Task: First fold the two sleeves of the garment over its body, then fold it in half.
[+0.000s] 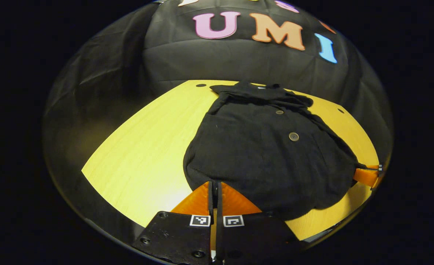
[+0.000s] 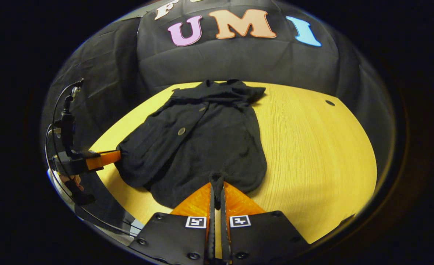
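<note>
A black buttoned garment (image 1: pixel 261 154) (image 2: pixel 202 147) lies flat on the yellow wooden table (image 1: pixel 147 147) (image 2: pixel 312 147), collar (image 1: pixel 253 90) (image 2: pixel 220 90) at the far end and hem towards me. Its outline is compact, with cloth folded in over the front. My left gripper (image 1: pixel 214 183) is shut on the hem's near left corner; in the right gripper view it (image 2: pixel 108 157) reaches in from the left at table height. My right gripper (image 2: pixel 217 184) is shut on a small bunch of hem cloth; the left gripper view shows it (image 1: pixel 366 176) at the garment's right corner.
Bare table stretches to the right of the garment in the right gripper view and to its left in the left gripper view. Small dark holes (image 1: pixel 201 85) (image 2: pixel 330 102) mark the table's far corners. The black cloth wall stands just behind the table. A cable (image 2: pixel 60 110) rises from the left gripper.
</note>
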### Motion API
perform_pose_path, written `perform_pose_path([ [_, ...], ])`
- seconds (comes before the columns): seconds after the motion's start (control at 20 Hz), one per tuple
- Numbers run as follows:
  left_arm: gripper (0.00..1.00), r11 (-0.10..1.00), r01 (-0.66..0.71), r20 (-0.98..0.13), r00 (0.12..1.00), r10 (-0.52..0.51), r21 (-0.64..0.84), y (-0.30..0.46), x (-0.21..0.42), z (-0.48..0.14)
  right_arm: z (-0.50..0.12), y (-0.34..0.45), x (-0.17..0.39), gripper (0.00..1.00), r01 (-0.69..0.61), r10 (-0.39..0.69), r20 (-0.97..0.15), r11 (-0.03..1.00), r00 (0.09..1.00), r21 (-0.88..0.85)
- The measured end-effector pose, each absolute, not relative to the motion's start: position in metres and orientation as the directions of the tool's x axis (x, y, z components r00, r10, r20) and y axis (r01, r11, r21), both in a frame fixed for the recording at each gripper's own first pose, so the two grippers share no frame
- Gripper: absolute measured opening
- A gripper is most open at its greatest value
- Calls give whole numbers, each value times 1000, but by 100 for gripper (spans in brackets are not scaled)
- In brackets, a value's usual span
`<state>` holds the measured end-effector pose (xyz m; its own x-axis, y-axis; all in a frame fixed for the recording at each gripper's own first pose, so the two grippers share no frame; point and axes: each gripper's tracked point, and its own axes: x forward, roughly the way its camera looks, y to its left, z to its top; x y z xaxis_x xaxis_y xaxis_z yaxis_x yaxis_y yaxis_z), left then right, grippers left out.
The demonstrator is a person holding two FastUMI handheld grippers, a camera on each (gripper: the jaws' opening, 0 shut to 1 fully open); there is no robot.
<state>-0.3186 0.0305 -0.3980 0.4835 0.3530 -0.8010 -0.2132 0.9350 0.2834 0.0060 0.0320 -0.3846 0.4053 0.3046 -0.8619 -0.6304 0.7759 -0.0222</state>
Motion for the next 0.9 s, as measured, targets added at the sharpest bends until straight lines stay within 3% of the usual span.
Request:
perform_pose_path([
  [0.15, 0, 936, -239, -784, 514, 349, 260, 30, -271, -383, -363, 56, 47, 9, -669, 328, -847, 742, 418, -43],
  [0.5, 0, 946, -110, -685, 665, 298, 305, 13, -106, -359, -330, 122, 175, 8, -687, 397, -793, 726, 463, -38],
  [0.6, 0, 940, -126, -655, 688, 314, 318, 13, -65, -357, -319, 144, 219, 5, -673, 415, -760, 739, 500, -39],
  [0.9, 0, 920, -217, -564, 737, 374, 327, 31, 53, -372, -331, 191, 334, 8, -662, 432, -718, 748, 546, -52],
])
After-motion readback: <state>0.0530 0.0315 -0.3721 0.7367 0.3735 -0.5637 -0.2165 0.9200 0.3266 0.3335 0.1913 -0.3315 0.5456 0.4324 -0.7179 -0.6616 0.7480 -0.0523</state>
